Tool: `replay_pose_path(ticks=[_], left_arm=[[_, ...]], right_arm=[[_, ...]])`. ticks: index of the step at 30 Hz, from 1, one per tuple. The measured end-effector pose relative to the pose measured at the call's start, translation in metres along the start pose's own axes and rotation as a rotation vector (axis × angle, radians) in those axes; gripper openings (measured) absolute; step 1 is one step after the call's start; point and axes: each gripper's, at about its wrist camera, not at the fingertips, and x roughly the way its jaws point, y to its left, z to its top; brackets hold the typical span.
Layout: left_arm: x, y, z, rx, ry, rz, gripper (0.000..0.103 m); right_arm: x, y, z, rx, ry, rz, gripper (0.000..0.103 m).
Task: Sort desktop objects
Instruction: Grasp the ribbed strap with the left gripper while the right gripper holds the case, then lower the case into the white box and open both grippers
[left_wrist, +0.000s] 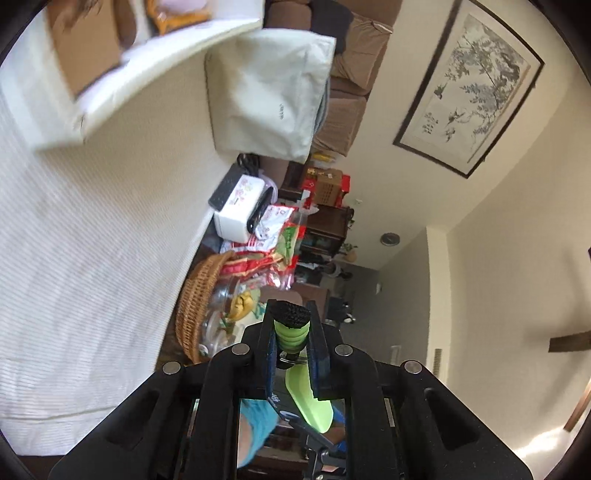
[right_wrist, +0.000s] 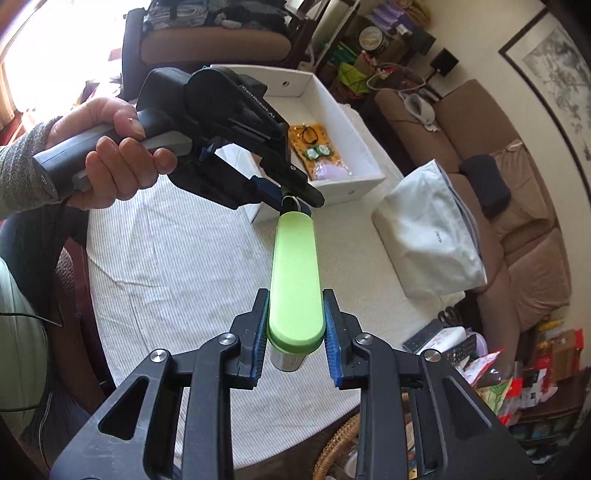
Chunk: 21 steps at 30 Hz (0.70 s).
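A long light-green case with a metal end and a key ring is held above the table between both grippers. My right gripper is shut on its near end, blue pads against its sides. My left gripper, held by a hand, is shut on its far end at the ring. In the left wrist view the left gripper clamps the green ribbed end with a black cap, and the case body hangs below. A white box with small items stands on the table beyond.
The table has a white striped cloth. A white pouch lies at its right edge. A wicker basket with snacks, a remote and a small white box sit near the table's edge. A sofa stands behind.
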Motion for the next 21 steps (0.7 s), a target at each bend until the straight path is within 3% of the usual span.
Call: replay_pose_path(ticks=[5,11,16,21], left_arm=[[-0.071,-0.068,0.058,0.169,-0.125,0.134,0.012],[-0.168,-0.125,0.140,0.318,-0.288,0.369,0.012],[-0.223,-0.125,0.213,0.370,-0.365,0.560,0.012],[-0.238,-0.109,0.285,0.431,-0.373,0.783,0.012]], right_arm=[[0.017,-0.018,0.069,0.044,-0.138,0.024,0.025],[0.079,-0.025,0.173,0.083,-0.285,0.164,0.025],[0.164,-0.017,0.260,0.042,-0.259,0.213,0.025],[0.251,-0.021,0.320,0.030,-0.213,0.251,0.025]])
